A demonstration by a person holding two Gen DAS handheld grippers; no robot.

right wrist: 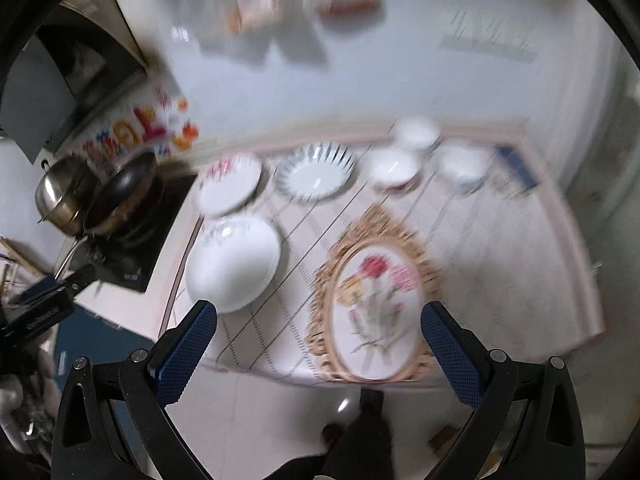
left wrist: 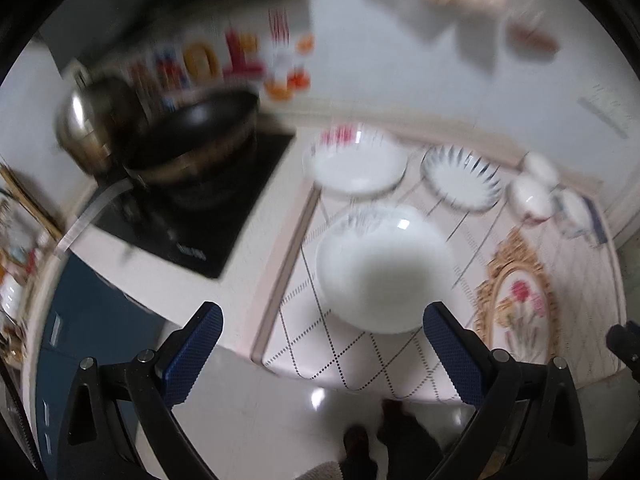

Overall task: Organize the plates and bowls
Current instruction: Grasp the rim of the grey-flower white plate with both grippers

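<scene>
— What does the left wrist camera show?
— The left gripper (left wrist: 322, 322) with its jaws spread wide, holding nothing, above a large white plate (left wrist: 386, 270) on the patterned mat (left wrist: 344, 354). Behind it lie a red-marked plate (left wrist: 356, 166) and a blue-rayed plate (left wrist: 462, 178), side by side, then three small bowls (left wrist: 530, 198) bunched near the wall. A black pan (left wrist: 196, 124) and a steel pot (left wrist: 82, 126) sit on the stove to the left — all blurred.
— And the right wrist camera?
— The right gripper (right wrist: 318, 320) is also released and empty, over a gold-framed floral placemat (right wrist: 374, 300). The large white plate lies just left of it, the other two plates behind, the bowls at the back right.
</scene>
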